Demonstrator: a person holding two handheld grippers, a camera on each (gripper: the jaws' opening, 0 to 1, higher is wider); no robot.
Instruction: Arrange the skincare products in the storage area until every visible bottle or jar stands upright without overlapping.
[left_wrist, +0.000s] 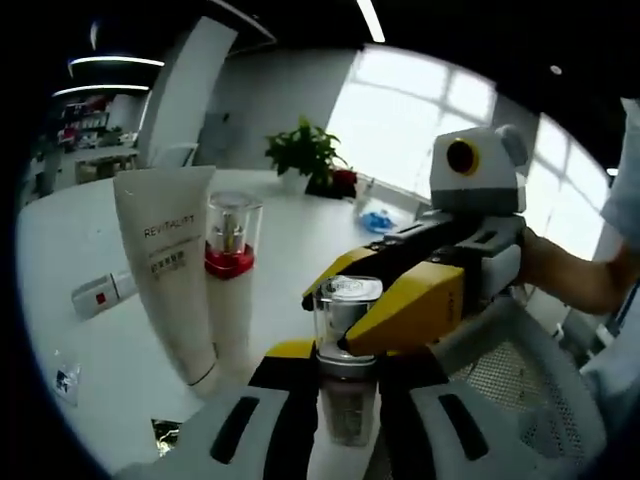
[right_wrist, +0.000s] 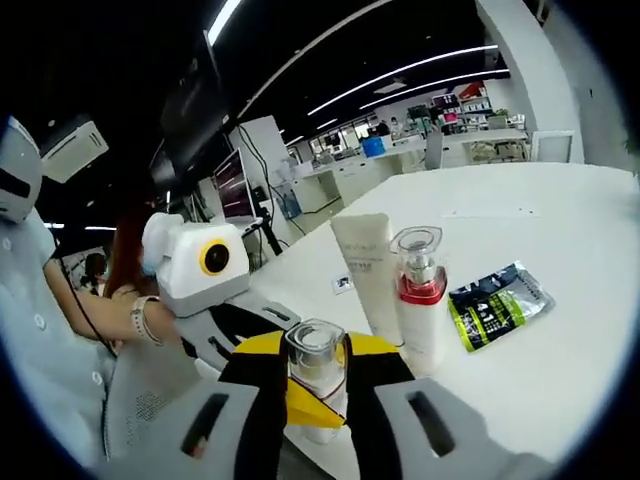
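basically both grippers clamp one clear-capped bottle (left_wrist: 346, 345), long axis upright, cap up: left gripper (left_wrist: 345, 400) around its body, right gripper (right_wrist: 315, 400) probably at the cap. white tube (left_wrist: 170, 270) and red-collared pump bottle (left_wrist: 231, 250) stand upright beside it (touching each other) on the white table (left_wrist: 60, 300).

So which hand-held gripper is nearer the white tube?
Left, it seems. The left hand-held gripper grips the bottle right beside the tube's base; the right hand-held gripper reaches in on the bottle's far side.
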